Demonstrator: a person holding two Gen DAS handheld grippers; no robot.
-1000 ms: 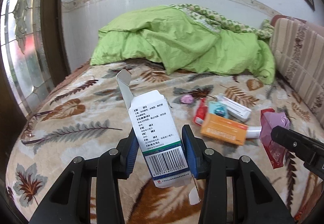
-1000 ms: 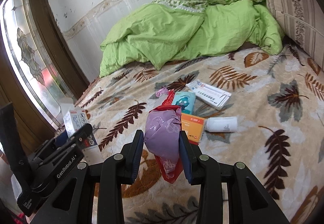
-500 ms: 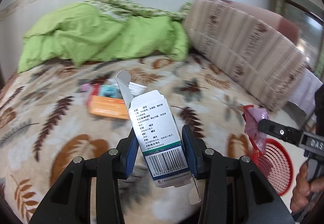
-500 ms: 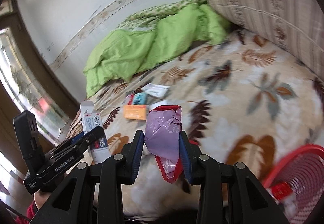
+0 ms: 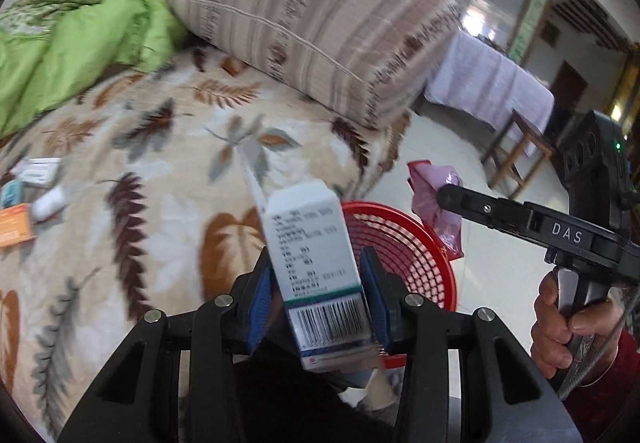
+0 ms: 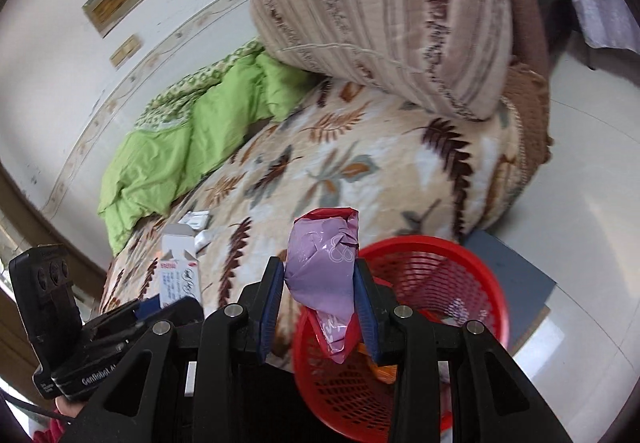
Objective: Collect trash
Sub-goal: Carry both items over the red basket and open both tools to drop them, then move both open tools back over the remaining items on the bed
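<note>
Your left gripper (image 5: 316,299) clamps the white carton (image 5: 316,267) upright, open flap up, beside the leaf-patterned bed (image 5: 160,179). Your right gripper (image 6: 318,307) pinches the crumpled pink bag (image 6: 322,267), hanging lengthwise over the red basket (image 6: 472,275) on the pale tiled floor (image 6: 592,171).

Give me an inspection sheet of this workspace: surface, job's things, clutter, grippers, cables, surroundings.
Surface: bed with leaf-print blanket, bin beside it on the tiled floor.
Job's things: white medicine box and purple plastic bag, both held; red mesh bin already holds some trash.
Clutter: orange box, white tube and small packets remain on the blanket.
Grippers: left gripper shut on the box; right gripper shut on the bag, above the bin.
Cables: nothing seen.
Surroundings: green quilt, striped folded bedding, cloth-covered table.
</note>
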